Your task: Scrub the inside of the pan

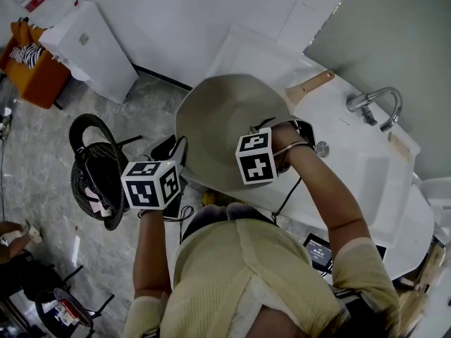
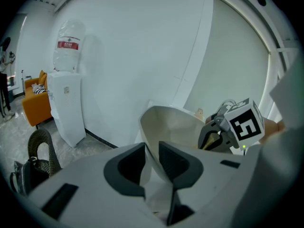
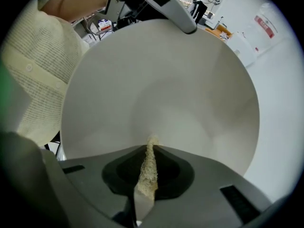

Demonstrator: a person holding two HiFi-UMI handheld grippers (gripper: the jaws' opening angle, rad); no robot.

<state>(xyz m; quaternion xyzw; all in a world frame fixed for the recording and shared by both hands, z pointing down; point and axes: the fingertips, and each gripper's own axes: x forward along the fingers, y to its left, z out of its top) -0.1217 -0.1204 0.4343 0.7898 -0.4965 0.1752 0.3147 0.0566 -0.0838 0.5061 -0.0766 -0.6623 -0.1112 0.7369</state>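
Nearest, the left gripper (image 2: 151, 156) has its jaws closed narrowly on the rim of the pan (image 3: 161, 80), which is held up just left of the white sink (image 1: 356, 153). The right gripper (image 3: 148, 151) pinches a tan scrub pad (image 3: 146, 175), whose tip sits at the pan's pale inside. A tap (image 1: 377, 104) stands farther right.

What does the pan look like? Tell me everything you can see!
The pan is round and pale cream, smooth inside. It is held in the air beside the white sink, inside facing up. The left gripper is shut on its grey handle. The right gripper pokes a tan scrub pad into it, apparently touching the inside.
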